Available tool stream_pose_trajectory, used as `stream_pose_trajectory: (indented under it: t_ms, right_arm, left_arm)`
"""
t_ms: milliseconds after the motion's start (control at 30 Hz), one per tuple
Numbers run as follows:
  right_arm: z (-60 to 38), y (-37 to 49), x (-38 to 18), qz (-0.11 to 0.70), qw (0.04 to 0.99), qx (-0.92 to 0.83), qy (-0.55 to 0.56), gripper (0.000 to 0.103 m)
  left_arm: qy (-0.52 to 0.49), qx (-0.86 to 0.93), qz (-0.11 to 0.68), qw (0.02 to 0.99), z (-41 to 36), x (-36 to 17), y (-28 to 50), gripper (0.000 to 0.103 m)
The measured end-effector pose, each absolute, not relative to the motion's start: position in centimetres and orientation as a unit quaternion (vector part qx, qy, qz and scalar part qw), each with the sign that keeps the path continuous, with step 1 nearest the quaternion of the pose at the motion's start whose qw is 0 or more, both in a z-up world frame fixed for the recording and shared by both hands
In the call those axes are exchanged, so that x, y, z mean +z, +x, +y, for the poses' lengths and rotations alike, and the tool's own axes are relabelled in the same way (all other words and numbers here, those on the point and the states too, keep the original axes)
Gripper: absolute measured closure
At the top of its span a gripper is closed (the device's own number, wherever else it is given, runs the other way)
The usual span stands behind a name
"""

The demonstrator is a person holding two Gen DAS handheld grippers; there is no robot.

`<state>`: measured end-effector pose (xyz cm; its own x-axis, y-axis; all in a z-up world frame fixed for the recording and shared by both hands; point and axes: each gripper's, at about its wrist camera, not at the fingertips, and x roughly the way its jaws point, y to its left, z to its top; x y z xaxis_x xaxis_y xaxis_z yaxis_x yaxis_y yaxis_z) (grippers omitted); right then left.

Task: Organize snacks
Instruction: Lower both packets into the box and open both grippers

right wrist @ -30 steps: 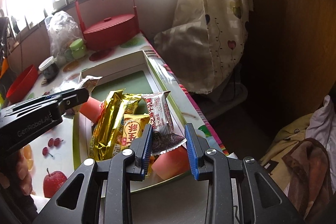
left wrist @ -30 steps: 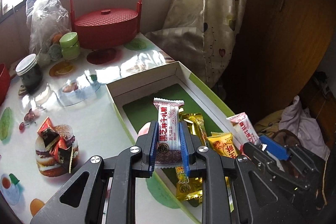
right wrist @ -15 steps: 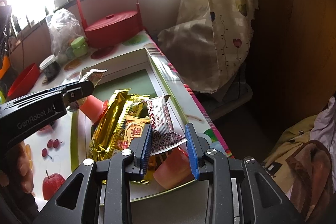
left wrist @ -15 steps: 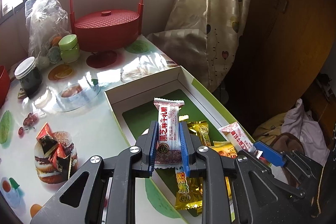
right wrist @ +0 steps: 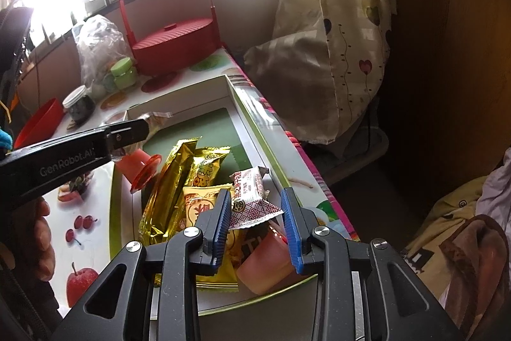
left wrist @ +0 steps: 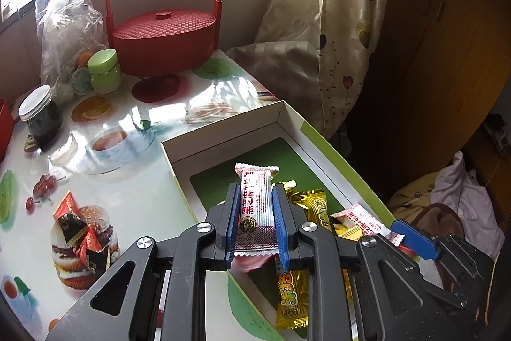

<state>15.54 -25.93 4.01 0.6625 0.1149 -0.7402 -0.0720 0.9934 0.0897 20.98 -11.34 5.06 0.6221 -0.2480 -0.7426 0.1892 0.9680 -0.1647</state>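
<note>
My left gripper (left wrist: 255,194) is shut on a white-and-red candy bar (left wrist: 257,210), held upright above the near-left part of the shallow white box (left wrist: 223,133) with a green floor. My right gripper (right wrist: 255,208) is shut on a second white-and-red packet (right wrist: 250,190), over the box's near-right corner. Inside the box lie several gold packets (right wrist: 172,181), an orange-yellow packet (right wrist: 198,206) and two red jelly cups (right wrist: 140,168). In the right wrist view the left gripper (right wrist: 140,131) reaches in from the left. In the left wrist view the right gripper (left wrist: 396,234) shows at the right.
A red lidded basket with a tall handle (left wrist: 163,43), a plastic bag (left wrist: 67,27), a green jar (left wrist: 103,69) and a dark jar (left wrist: 40,114) stand at the table's back. Small red-black candies (left wrist: 76,229) lie left of the box. A curtain (left wrist: 335,21) hangs beyond the table's right edge.
Both grippers keep their packets. In the right wrist view the left gripper's tip has edged a little farther over the box; otherwise hardly anything moved.
</note>
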Motion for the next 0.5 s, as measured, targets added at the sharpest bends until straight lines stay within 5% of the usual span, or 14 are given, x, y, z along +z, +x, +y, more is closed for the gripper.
stream_pose_trajectory:
  t_ms: [500]
  right_arm:
    - [-26.07,15.49,4.13,0.405,0.912,0.048,0.03,0.066]
  left_arm:
    - [-0.038,-0.125,0.42,0.898,-11.32,4.83,20.87,0.07]
